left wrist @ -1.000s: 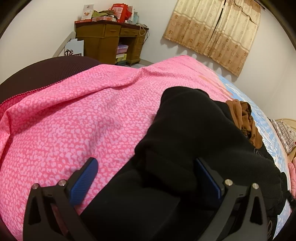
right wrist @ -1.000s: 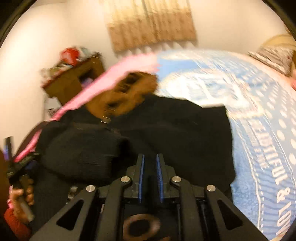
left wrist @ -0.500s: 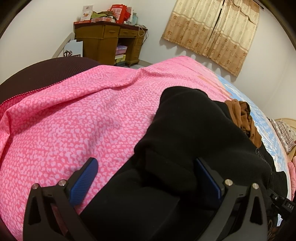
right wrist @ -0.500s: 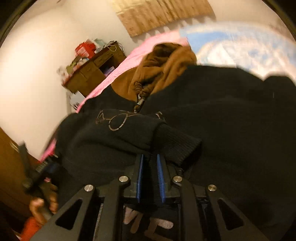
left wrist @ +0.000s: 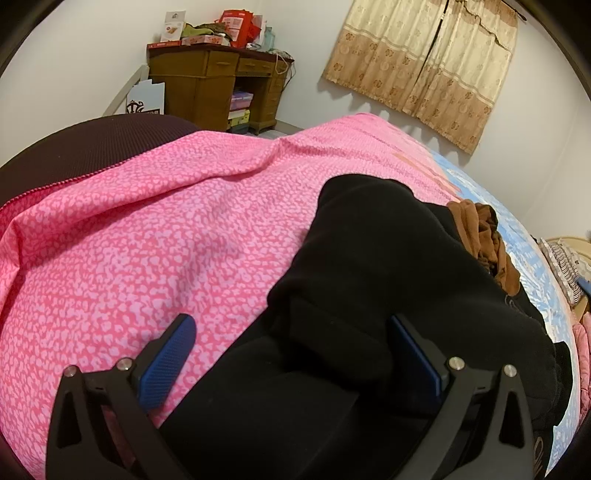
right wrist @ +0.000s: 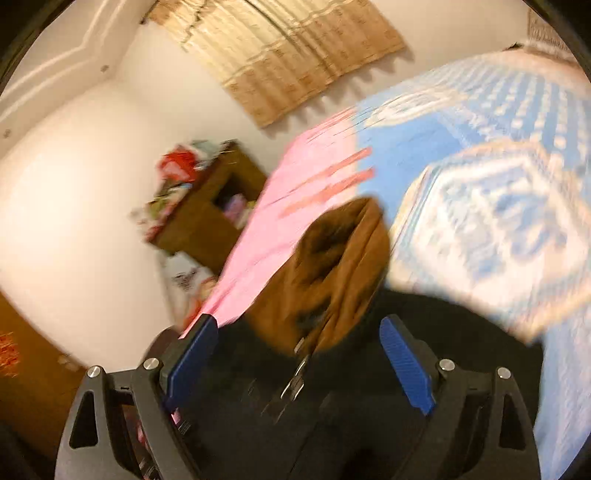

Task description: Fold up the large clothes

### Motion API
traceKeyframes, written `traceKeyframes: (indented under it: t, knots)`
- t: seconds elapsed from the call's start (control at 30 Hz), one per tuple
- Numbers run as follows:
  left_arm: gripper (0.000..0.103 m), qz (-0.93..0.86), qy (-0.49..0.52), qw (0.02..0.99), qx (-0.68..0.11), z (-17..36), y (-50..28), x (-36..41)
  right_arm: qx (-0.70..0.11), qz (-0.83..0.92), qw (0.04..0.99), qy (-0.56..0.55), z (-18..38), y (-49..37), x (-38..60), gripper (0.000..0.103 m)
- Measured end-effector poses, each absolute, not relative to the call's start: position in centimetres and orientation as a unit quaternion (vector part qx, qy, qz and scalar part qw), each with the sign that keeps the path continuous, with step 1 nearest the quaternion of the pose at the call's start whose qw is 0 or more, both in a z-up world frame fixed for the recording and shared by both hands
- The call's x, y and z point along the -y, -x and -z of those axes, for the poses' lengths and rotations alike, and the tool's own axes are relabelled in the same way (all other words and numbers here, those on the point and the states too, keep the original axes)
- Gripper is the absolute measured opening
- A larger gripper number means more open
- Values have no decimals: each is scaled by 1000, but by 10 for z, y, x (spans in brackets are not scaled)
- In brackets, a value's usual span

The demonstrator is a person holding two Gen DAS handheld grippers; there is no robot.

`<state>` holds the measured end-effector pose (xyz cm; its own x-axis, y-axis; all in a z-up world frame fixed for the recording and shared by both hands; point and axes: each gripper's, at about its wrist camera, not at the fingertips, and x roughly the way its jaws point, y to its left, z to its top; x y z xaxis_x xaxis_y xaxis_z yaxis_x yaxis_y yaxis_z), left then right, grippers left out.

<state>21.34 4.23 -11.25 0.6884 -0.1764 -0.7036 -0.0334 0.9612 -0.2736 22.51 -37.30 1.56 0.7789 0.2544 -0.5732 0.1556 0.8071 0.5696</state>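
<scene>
Both claws gape wide, left claw [left wrist: 291, 345] straddling the black hoodie [left wrist: 388, 266] at lower centre, right claw [right wrist: 299, 347] above its brown hood [right wrist: 332, 258]; closing carelessly could bunch several layers.

No legible writing for you here

On the wooden desk [left wrist: 218, 85], the red box [left wrist: 238, 22] and white carton [left wrist: 173, 26] carry print too small to read; the white board [left wrist: 146, 98] leaning beside the desk shows only a dark emblem.
</scene>
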Motion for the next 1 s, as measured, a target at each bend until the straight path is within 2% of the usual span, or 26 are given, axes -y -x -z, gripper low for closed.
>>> traceKeyframes:
  t: [0.03, 0.1, 0.13, 0.33, 0.5, 0.6, 0.63, 0.67, 0.77, 1.0]
  knots:
    - [103, 40, 134, 909, -392, 112, -213, -43, -339, -11, 890, -305, -14, -241, 381, 70]
    - [103, 42, 135, 910, -390, 110, -213, -42, -363, 26, 880, -305, -2, -284, 395, 53]
    - [103, 42, 136, 910, -389, 110, -213, -42, -370, 32, 875, -311, 2, -299, 403, 51]
    - [103, 45, 136, 912, -385, 108, -214, -42, -403, 58, 854, -325, 50, -391, 422, 51]
    - [103, 48, 136, 915, -377, 108, -213, -42, -452, 96, 850, -253, 92, -450, 418, 51]
    - [103, 48, 133, 916, -376, 109, -213, -41, -453, 99, 863, -201, 104, -464, 405, 50]
    - [103, 48, 133, 916, -376, 109, -213, -41, -453, 96, 866, -189, 104, -464, 402, 29]
    - [103, 49, 132, 916, -375, 109, -213, -40, -453, 80, 868, -188, 101, -463, 399, 14]
    - [103, 49, 132, 916, -375, 110, -214, -40, -415, 86, 891, -163, 72, -445, 392, 13]
    - [103, 49, 132, 914, -381, 111, -217, -39, -321, -17, 946, -24, -55, -348, 325, 13]
